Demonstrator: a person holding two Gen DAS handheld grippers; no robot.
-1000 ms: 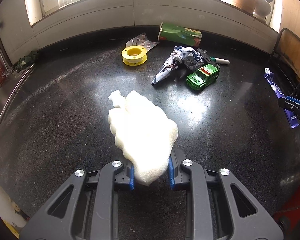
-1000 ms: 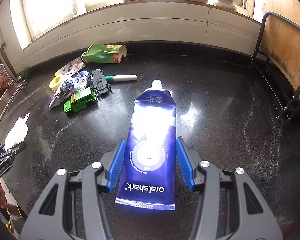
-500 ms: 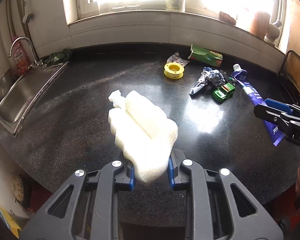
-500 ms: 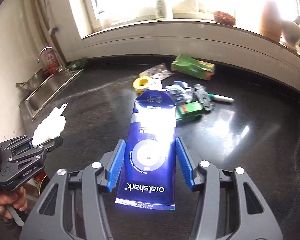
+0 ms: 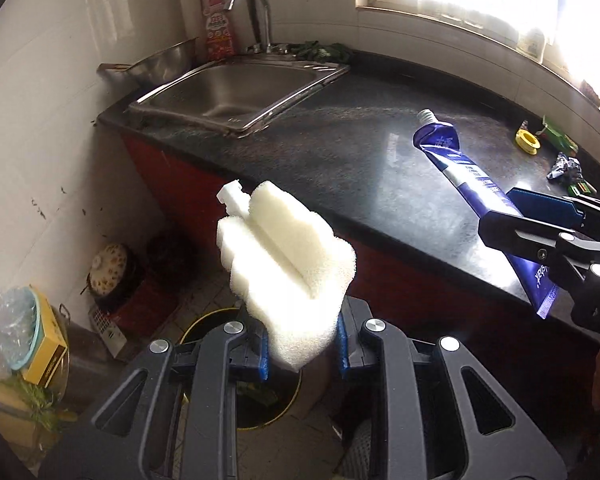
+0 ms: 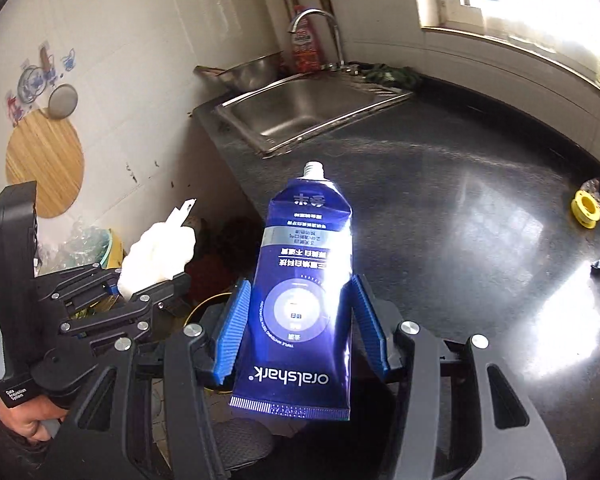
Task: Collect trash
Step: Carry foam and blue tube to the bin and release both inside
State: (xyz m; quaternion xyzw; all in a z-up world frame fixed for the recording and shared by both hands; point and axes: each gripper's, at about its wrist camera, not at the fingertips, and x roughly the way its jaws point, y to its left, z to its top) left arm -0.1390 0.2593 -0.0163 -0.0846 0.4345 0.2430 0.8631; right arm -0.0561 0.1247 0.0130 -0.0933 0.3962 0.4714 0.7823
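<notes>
- While both grippers hang out past the near edge of the black counter (image 5: 380,160), each one's got a piece of trash clamped in it.
- Left gripper (image 5: 302,350): jaws pulled in narrow, blue pads squeezing the bottom end of a white foam chunk (image 5: 284,264). The foam sticks up and away from the jaws, with a little white plastic bit at its far tip. Nothing else is touching it.
- In the right wrist view you can see that same left gripper (image 6: 148,284) off to the left, foam (image 6: 156,256) poking out of it, and a hand (image 6: 24,420) wrapped around the handle at the bottom left.
- Right gripper (image 6: 300,328): jaws roughly half open, blue pads pressed against both edges of a blue toothpaste tube (image 6: 304,280). Nozzle has no cap and points away, crimped end sits nearest the camera.
- From the left wrist view the tube (image 5: 460,168) shows on the right, held up over the counter by the right gripper (image 5: 532,216).
- Below the left gripper, down on the floor, there's a round bin with a yellow rim (image 5: 204,320), mostly hidden behind the jaws.
- Steel sink (image 5: 236,92) sits at the far left end of the counter.
- Far right on the counter: a yellow tape roll (image 5: 528,136) and a crumpled wrapper (image 5: 564,168), well apart from both grippers.
</notes>
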